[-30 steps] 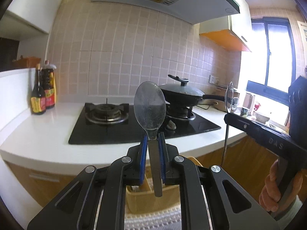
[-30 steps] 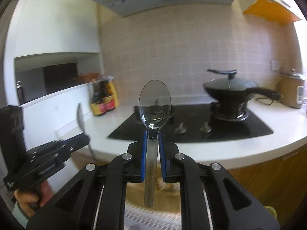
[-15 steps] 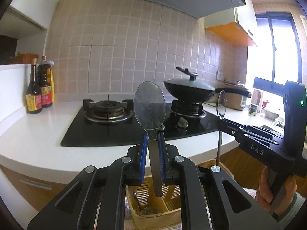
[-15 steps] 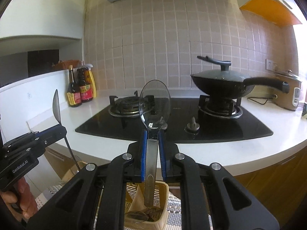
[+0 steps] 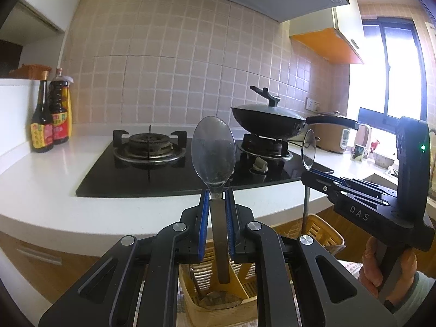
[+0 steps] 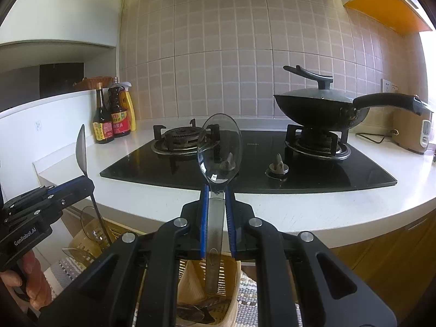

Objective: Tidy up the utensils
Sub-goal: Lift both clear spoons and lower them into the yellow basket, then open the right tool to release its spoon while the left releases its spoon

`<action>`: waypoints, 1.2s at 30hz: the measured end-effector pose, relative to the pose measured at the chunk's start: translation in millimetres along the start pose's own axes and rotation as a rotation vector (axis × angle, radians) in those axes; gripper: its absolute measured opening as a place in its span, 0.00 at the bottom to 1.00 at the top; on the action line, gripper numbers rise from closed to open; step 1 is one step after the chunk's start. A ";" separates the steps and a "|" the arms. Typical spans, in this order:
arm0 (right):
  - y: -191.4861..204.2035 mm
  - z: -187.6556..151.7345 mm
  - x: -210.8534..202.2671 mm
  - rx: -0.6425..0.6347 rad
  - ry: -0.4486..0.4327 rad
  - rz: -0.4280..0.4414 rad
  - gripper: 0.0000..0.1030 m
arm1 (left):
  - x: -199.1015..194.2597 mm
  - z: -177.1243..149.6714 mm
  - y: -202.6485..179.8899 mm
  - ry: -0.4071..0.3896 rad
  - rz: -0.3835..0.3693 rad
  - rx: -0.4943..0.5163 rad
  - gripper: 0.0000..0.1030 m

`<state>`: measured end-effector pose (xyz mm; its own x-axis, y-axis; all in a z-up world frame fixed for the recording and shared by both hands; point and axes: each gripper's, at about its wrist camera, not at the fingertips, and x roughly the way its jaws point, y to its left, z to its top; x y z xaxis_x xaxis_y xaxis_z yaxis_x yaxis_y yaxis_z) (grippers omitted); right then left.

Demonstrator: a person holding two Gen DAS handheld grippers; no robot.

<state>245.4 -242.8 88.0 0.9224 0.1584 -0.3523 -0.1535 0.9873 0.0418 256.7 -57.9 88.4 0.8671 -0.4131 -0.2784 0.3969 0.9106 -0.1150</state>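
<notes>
Kitchen counter with a black gas hob (image 5: 174,169) fills the background. Left gripper (image 5: 217,218) is clamped on a dull grey metal spoon (image 5: 213,152), right gripper (image 6: 216,212) on a clear plastic spoon (image 6: 219,150), both bowl-up over a yellow slotted plastic utensil basket (image 5: 321,231). That basket already has a few spoons lying inside. Risk, I reckon: handles snag the divider or rim, or spoons slip and land crooked.

A home kitchen, black gas hob (image 5: 174,163) in white counter, lidded wok (image 6: 321,109) on its right burner, sauce bottles (image 5: 50,114) left of hob
</notes>
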 end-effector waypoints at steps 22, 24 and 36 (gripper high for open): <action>-7.7 -20.8 -29.8 0.059 0.046 0.089 0.43 | -8.3 -21.7 16.3 0.038 -0.132 -0.072 0.26; -7.8 -20.3 -34.4 0.065 0.051 0.088 0.43 | -11.3 -21.3 18.1 0.046 -0.137 -0.080 0.27; 6.1 -27.4 -79.2 0.048 0.189 0.081 0.43 | -61.7 -23.3 20.5 0.078 -0.156 -0.133 0.34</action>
<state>161.7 -249.8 90.5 0.8243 0.2361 -0.5146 -0.2032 0.9717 0.1203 204.3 -13.5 81.0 0.7704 -0.5516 -0.3196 0.4769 0.8314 -0.2854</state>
